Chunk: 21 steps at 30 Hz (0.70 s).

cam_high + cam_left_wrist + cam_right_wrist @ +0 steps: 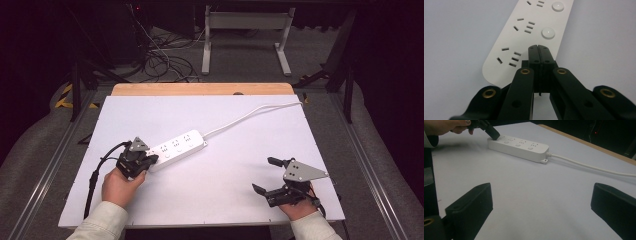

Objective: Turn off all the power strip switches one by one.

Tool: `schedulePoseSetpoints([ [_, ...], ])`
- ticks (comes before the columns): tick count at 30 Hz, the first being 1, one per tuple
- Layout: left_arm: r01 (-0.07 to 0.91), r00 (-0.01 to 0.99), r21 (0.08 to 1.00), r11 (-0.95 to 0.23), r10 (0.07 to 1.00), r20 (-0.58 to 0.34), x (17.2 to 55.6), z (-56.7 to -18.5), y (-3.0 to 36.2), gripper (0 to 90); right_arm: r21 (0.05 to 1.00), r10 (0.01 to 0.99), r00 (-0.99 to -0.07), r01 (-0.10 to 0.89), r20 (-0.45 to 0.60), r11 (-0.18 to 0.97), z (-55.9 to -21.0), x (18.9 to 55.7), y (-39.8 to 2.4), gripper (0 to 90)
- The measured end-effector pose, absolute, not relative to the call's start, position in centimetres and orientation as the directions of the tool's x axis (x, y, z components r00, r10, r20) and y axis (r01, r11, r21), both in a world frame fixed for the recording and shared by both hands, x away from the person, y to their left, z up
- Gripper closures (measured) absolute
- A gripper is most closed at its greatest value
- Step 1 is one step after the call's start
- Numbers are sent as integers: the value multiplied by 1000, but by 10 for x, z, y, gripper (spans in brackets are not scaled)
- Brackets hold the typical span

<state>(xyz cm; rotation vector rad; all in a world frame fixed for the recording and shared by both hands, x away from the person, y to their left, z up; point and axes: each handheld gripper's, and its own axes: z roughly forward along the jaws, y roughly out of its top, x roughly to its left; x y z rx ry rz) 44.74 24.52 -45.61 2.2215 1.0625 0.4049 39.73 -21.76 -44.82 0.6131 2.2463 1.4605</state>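
Left gripper view: left gripper (539,47) jaws clenched, tips on power strip (524,37); right gripper (270,175) jaws spread, empty.

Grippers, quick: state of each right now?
Left gripper: shut, holding nothing, tips at the power strip's near end.
Right gripper: open, empty.

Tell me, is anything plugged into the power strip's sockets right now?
No. In the left gripper view the power strip shows bare socket slots with no plug in them, and the left tool, jaws closed, presses down near its end button.
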Motion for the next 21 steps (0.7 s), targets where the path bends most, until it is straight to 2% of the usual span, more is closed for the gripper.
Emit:
schedulePoseSetpoints([
  [17, 579, 625, 674, -459, 780, -5, 447, -454, 244, 900, 922, 554, -828, 141, -89, 360, -447, 396, -218, 44],
  [21, 516, 622, 773, -368, 782, -42, 443, -440, 256, 900, 921, 554, -828, 143, -90, 362, -448, 397, -219, 44],
])
